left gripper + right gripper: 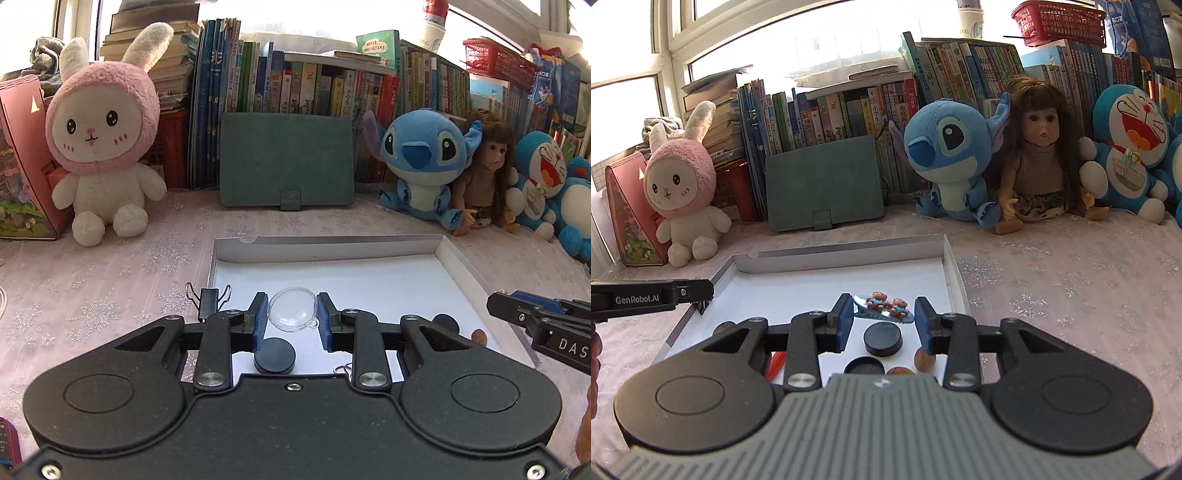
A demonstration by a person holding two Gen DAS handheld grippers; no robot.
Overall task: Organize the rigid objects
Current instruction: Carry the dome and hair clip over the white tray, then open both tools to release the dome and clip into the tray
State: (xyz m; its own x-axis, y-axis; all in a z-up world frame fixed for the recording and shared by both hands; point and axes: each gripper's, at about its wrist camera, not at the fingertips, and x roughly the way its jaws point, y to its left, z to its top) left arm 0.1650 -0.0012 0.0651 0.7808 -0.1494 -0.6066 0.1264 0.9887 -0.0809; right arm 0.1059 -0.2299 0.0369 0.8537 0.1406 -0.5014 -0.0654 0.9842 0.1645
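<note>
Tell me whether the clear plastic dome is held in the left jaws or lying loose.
Held: the clear plastic half-sphere dome sits between the left gripper jaws, both blue pads against its rim, above the white cardboard tray.

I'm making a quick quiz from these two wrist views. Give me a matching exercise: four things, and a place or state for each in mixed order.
Things:
1. clear plastic dome
2. bear hair clip
3. binder clip
4. green case

Places:
A. clipped on the white box's left edge
B. between the right gripper's fingers
C. leaning upright against the books
D. between the left gripper's fingers

Pairs: 1-D, 2-B, 3-A, 4-C
</note>
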